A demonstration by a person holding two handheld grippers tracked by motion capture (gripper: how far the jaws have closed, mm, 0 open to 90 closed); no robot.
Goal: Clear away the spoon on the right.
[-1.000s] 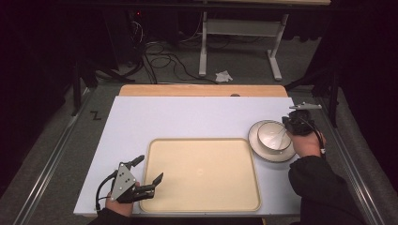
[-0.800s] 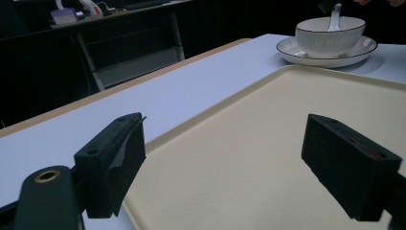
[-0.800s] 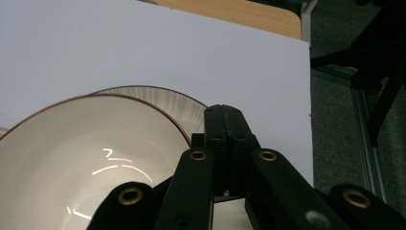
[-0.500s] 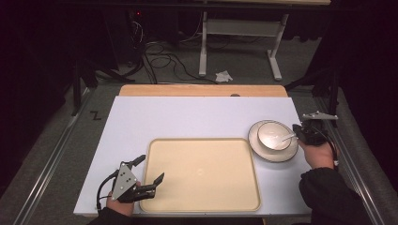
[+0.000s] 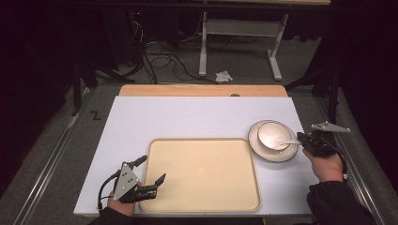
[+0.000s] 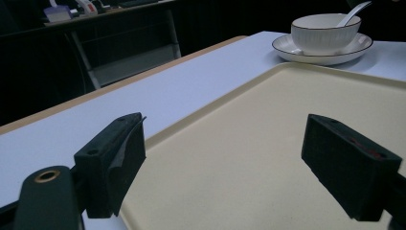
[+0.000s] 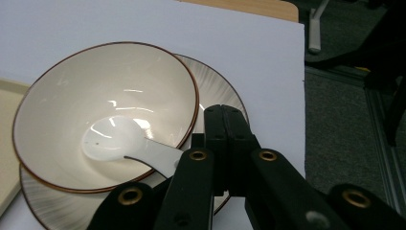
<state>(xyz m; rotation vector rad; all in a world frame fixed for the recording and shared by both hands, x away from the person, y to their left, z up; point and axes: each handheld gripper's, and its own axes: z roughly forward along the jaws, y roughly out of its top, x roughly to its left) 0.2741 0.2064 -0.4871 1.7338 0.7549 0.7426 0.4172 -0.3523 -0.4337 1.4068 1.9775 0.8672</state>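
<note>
At the table's right edge, my right gripper (image 7: 224, 143) is clamped on the white spoon (image 7: 127, 143) resting in the bowl (image 5: 273, 135); my left gripper (image 5: 151, 169) hangs with jaws apart over the tray's (image 5: 202, 173) near-left corner.

The bowl (image 7: 105, 96) is creamy white with a thin brown rim line, and the plate (image 7: 225, 103) under it has fine grey streaks – plus the same brown edge. Spoon (image 7: 119, 143) is glossy white, tray (image 5: 202, 173) pale yellow-beige, table (image 5: 187, 117) white with a wood-coloured far edge.

The left gripper (image 5: 151, 176) rests low with its jaws spread wide; the right gripper (image 5: 304, 139) has its jaws pressed together. Both forearms enter from below.
</note>
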